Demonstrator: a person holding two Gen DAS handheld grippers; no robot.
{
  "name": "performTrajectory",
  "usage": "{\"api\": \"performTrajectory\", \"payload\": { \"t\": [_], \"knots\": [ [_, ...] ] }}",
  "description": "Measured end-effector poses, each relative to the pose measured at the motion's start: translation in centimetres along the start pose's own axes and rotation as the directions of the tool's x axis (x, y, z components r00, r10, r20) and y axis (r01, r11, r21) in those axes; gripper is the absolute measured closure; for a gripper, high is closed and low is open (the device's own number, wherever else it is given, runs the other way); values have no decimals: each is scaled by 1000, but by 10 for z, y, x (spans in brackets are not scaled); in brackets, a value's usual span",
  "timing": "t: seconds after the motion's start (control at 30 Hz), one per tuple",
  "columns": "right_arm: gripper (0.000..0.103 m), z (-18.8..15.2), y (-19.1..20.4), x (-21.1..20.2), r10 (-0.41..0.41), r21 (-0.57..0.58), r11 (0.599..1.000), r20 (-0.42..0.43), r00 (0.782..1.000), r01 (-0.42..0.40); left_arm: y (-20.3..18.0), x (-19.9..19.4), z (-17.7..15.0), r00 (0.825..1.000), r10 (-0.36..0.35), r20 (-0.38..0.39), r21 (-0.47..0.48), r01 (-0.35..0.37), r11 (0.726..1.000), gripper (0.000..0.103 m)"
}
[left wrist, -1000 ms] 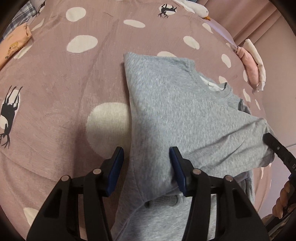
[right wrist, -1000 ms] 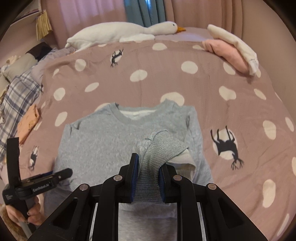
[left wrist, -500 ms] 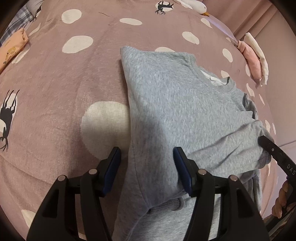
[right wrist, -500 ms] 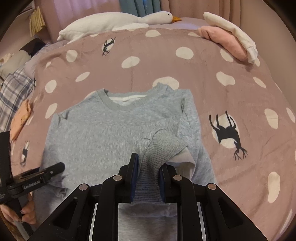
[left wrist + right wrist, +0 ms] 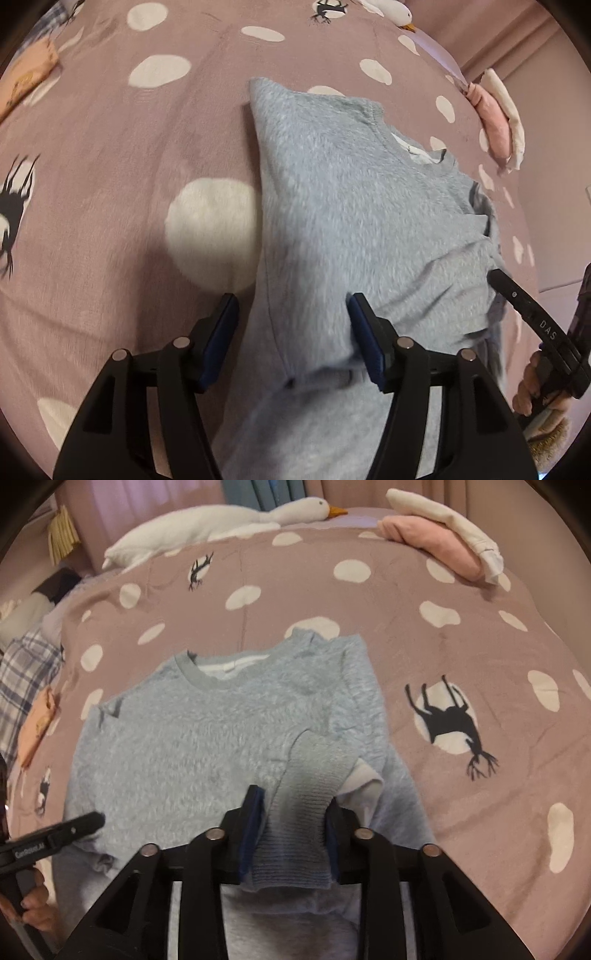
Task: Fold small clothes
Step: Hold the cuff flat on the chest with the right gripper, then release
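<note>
Since the earlier frame the left gripper (image 5: pixel 291 321), jaws apart, has closed in over the grey fleece sweatshirt (image 5: pixel 221 738) on the dotted mauve bedspread (image 5: pixel 461 646), while the right gripper (image 5: pixel 293 819) clamps its ribbed cuff (image 5: pixel 310 775), which may slip and undo the sleeve fold.

Bare polka-dot blanket (image 5: pixel 461 657) lies open to the right of the grey sweatshirt (image 5: pixel 207 738), as the right wrist view shows it, and also beyond its collar, leaving room for a claw to pass. At the far edge of the bed a goose plush (image 5: pixel 221 528) and a pink-and-cream folded pile (image 5: pixel 439 535) block the way. On the left side a plaid garment (image 5: pixel 22 679) and an orange cloth (image 5: pixel 37 723) crowd the blanket's edge. The left claw (image 5: pixel 291 325) stands spread over the sweatshirt's side edge, the right claw (image 5: pixel 495 275) close at the opposite side.
</note>
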State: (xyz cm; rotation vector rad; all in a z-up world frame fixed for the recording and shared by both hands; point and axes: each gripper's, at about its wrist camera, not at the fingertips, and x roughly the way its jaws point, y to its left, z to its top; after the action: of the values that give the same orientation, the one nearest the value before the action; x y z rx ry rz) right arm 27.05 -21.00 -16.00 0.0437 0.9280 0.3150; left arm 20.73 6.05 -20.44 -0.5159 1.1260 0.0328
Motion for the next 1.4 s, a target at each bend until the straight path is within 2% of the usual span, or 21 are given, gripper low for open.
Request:
{"api": "performTrajectory", "payload": {
  "t": [0.1, 0.2, 0.23, 0.37, 0.5, 0.63, 0.67, 0.73, 0.77, 0.8, 0.93, 1.03, 1.13, 1.2, 1.4],
  "knots": [
    [62, 0, -10, -12, 13, 32, 999, 23, 1000, -14, 7, -5, -6, 1000, -21, -4, -28, 21, 999, 41],
    [62, -1, -19, -22, -70, 50, 996, 50, 996, 68, 10, -10, -11, 999, -40, 2, -43, 40, 998, 41],
    [62, -2, -24, -24, -64, 67, 996, 50, 997, 60, 10, -10, -12, 999, -42, 1, -48, 42, 998, 41],
    [62, -12, -37, -18, 46, 144, 989, -9, 999, -44, 8, -12, -16, 999, -39, 9, -48, 39, 998, 41],
    [62, -24, -34, -8, 94, 168, 982, -46, 995, -85, 9, -11, -18, 999, -37, 10, -54, 38, 998, 41],
    [62, -27, -31, 1, 103, 187, 978, -51, 993, -92, 9, -12, -19, 999, -38, 10, -55, 39, 998, 41],
    [64, -27, -31, 3, 116, 197, 975, -44, 992, -105, 9, -12, -20, 999, -39, 11, -57, 40, 998, 41],
    [86, -27, -31, 4, 138, 193, 973, -39, 990, -128, 9, -12, -20, 999, -41, 12, -63, 42, 997, 41],
    [87, -26, -30, 3, 148, 191, 972, -37, 988, -138, 9, -13, -21, 999, -41, 11, -62, 41, 997, 41],
    [95, -26, -29, 1, 132, 184, 975, -31, 991, -124, 8, -13, -21, 999, -41, 10, -62, 42, 997, 41],
    [96, -19, -26, -18, 90, 162, 982, 28, 996, -94, 5, -12, -23, 998, -65, -14, -59, 64, 996, 41],
    [96, -10, -27, -35, 71, 150, 985, 77, 994, -82, 0, -11, -26, 999, -44, -14, -38, 43, 998, 41],
    [96, -2, -27, -40, 24, 132, 991, 102, 994, -37, -2, -8, -27, 999, -33, -13, -31, 33, 999, 41],
    [96, -2, -27, -32, -13, 121, 993, 82, 997, 3, -3, -8, -27, 1000, -26, -13, -27, 26, 999, 41],
    [96, -14, -33, -3, -36, 115, 993, -5, 999, 36, 0, -6, -25, 999, -37, -20, -34, 37, 999, 41]
  ]
}}
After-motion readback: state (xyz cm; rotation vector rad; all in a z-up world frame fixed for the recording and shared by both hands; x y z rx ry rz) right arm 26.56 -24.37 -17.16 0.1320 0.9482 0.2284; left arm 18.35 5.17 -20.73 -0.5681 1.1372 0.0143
